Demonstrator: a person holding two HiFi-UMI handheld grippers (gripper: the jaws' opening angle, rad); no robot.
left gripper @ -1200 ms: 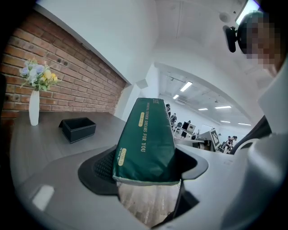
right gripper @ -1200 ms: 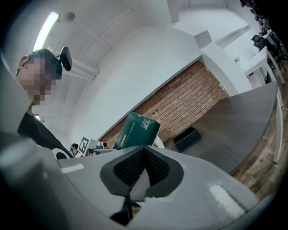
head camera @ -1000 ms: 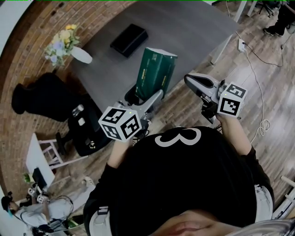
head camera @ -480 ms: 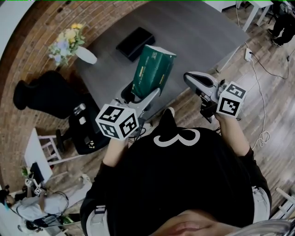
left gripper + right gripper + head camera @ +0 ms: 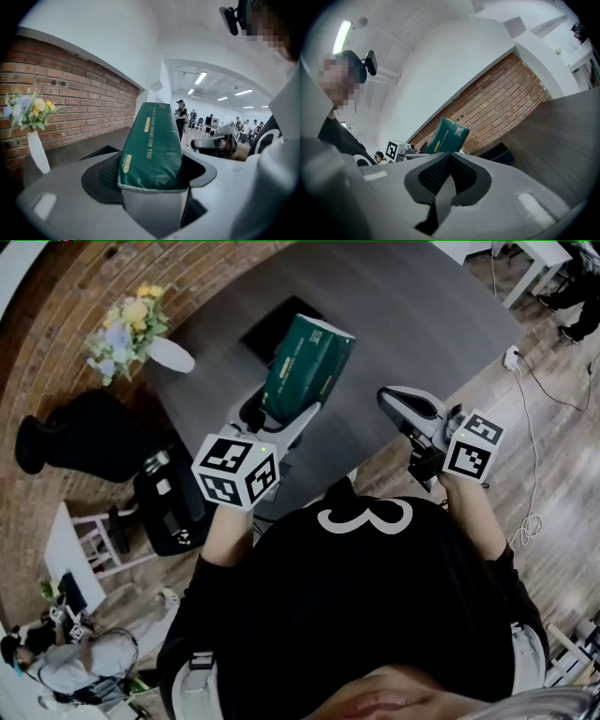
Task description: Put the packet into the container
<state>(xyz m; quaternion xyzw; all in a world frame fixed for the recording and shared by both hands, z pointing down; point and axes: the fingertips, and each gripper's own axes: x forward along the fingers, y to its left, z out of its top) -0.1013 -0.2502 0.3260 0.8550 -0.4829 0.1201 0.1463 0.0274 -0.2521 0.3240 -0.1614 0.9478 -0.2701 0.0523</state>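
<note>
Nearest the head camera, a black shirt (image 5: 366, 606) is seen, with both arms extended forward. The left gripper (image 5: 281, 420) is raised before the body. Its jaws are spread wide and pressed against the lower end of a green packet (image 5: 307, 367), one on each side. The packet is held clear of any surface, standing roughly upright with a slight lean, its printed face turned toward the left gripper's camera. The right gripper (image 5: 394, 399) is held level to the right, well apart from the packet. Its jaws are brought together with nothing between them.

Beyond the grippers a grey table (image 5: 412, 306) is noted. On it a black container (image 5: 265, 337) is seen, partly covered from the head view by the packet and not touched by it. A white vase (image 5: 171, 354) of flowers (image 5: 122, 326) is placed at the table's left end, near a brick wall (image 5: 84, 98).
</note>
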